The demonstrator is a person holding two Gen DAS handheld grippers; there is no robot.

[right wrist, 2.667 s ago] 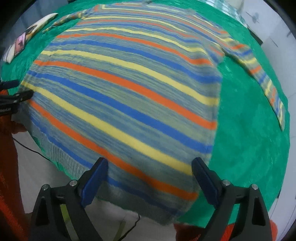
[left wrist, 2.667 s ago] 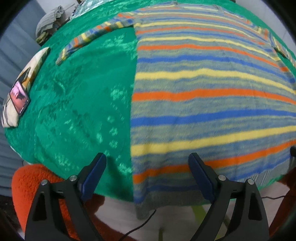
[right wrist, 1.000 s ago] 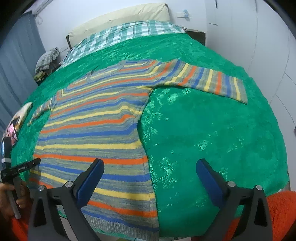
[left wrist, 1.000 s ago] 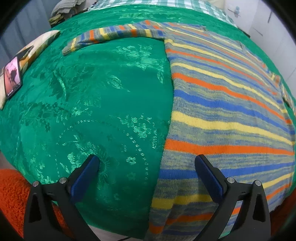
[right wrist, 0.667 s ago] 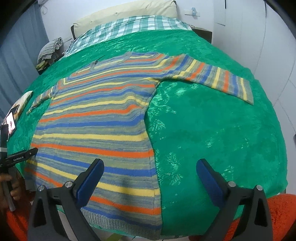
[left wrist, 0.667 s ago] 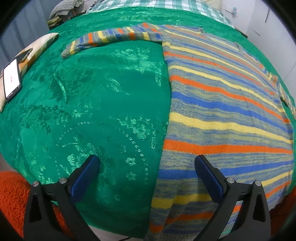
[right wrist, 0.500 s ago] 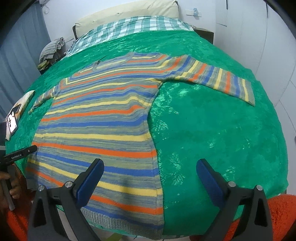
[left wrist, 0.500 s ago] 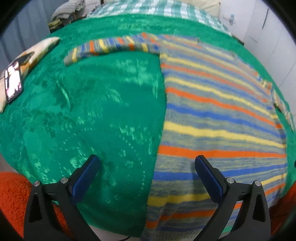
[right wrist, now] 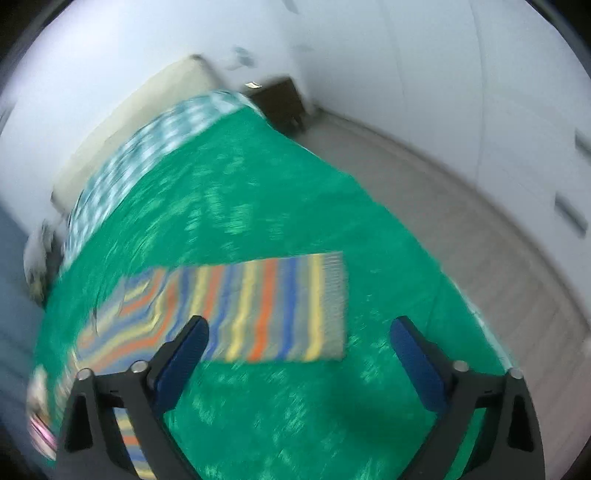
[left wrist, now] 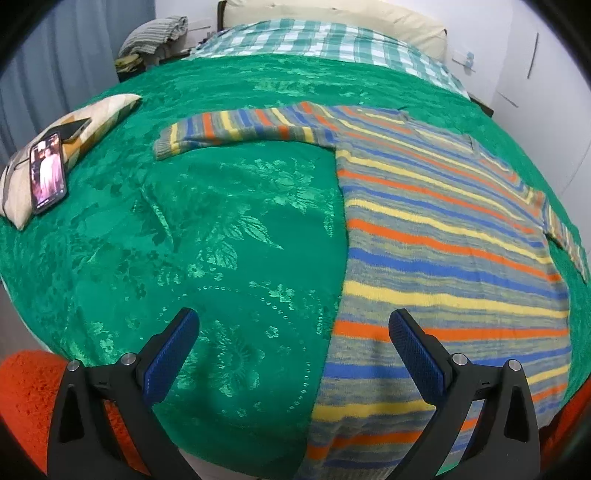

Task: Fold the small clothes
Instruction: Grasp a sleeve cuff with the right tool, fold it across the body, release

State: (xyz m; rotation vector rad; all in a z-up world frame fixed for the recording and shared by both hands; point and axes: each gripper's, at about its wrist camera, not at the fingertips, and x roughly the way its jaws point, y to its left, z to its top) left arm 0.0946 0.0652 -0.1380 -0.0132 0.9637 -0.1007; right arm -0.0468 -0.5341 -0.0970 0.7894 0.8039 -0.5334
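Note:
A striped sweater (left wrist: 443, 251) in grey, blue, yellow and orange lies flat on a green bedspread (left wrist: 207, 229), its left sleeve (left wrist: 236, 127) stretched out to the left. My left gripper (left wrist: 291, 347) is open and empty above the bed's near edge, by the sweater's left side seam. My right gripper (right wrist: 299, 350) is open and empty, above the bedspread (right wrist: 295, 406) just in front of the sweater's right sleeve (right wrist: 266, 306), whose cuff (right wrist: 334, 302) points right. The right wrist view is blurred.
A phone (left wrist: 47, 171) lies on a patterned cushion (left wrist: 92, 118) at the left. A checked sheet (left wrist: 317, 48) and pillow (left wrist: 332, 14) lie at the bed's head. Orange fabric (left wrist: 26, 398) shows below the near edge. Floor (right wrist: 461, 206) and a nightstand (right wrist: 280, 99) are right of the bed.
My right gripper has swung fast to the right and forward, from the sweater's body to its right sleeve. My left gripper has tilted up slightly, so more of the bed's head shows.

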